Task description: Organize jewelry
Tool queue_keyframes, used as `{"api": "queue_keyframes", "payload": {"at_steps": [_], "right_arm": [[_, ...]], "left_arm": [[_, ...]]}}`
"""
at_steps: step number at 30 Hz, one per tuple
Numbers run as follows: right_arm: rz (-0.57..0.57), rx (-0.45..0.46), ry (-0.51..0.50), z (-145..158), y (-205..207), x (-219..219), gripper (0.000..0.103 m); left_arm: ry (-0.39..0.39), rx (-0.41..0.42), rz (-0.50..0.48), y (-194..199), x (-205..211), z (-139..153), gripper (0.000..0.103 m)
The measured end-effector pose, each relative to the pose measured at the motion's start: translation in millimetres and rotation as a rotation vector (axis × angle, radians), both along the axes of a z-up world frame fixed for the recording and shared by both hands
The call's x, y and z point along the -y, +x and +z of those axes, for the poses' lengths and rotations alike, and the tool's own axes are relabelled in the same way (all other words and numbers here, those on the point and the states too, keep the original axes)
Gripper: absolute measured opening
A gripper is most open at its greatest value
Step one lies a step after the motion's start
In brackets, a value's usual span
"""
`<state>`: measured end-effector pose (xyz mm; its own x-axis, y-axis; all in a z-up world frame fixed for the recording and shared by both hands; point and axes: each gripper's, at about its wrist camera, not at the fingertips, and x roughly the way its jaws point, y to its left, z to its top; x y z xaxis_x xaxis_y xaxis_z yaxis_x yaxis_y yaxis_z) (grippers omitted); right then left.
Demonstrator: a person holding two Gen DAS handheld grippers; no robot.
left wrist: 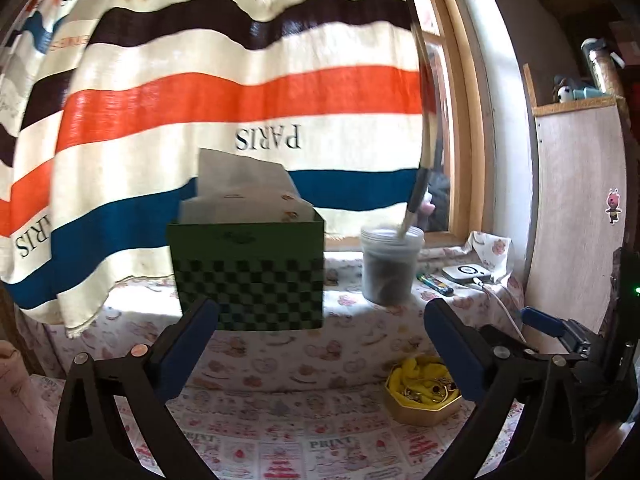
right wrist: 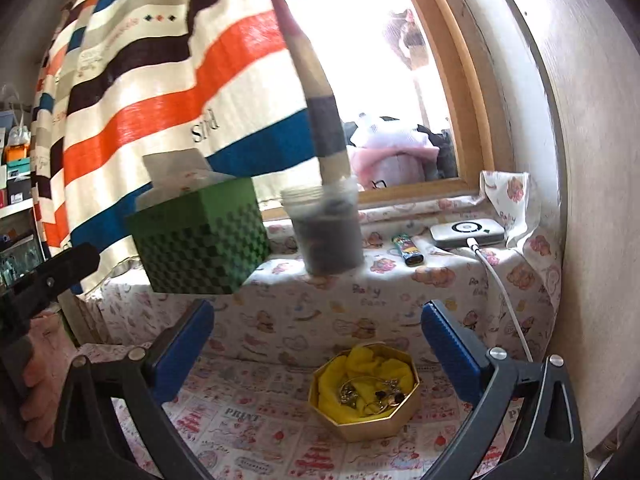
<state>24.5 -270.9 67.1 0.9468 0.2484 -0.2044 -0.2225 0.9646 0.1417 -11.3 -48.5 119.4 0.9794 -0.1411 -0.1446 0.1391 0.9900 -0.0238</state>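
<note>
Jewelry [right wrist: 370, 396] lies in the gold octagonal box [right wrist: 372, 426], lower centre; left claw [left wrist: 320, 340] and right claw [right wrist: 318, 340] both gape wide, empty.

A gold octagonal box [right wrist: 363, 404] sits open on the lower level of the worktop [right wrist: 248, 424], which is covered in a printed cloth. It is lined with crumpled yellow fabric [right wrist: 372, 372]. A tangle of gold jewelry [right wrist: 370, 394] with a few dark stones lies on the fabric, toward the box's front.
</note>
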Motion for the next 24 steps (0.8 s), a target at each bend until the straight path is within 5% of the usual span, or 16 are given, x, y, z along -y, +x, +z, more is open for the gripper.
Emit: {"api": "queue_keyframes", "payload": {"at_steps": [5, 24], "right_arm": [[-0.050, 0.065, -0.031, -15.2, -14.5, -8.5, 0.103], [-0.045, -0.005, -0.067, -66.8, 1.0, -23.7, 0.103]], "left_arm": [[-0.019, 0.026, 0.041, -8.1, -20.7, -20.7, 0.102], [-0.019, -0.074, 0.104, 10.9, -43.6, -103.6, 0.102]]}}
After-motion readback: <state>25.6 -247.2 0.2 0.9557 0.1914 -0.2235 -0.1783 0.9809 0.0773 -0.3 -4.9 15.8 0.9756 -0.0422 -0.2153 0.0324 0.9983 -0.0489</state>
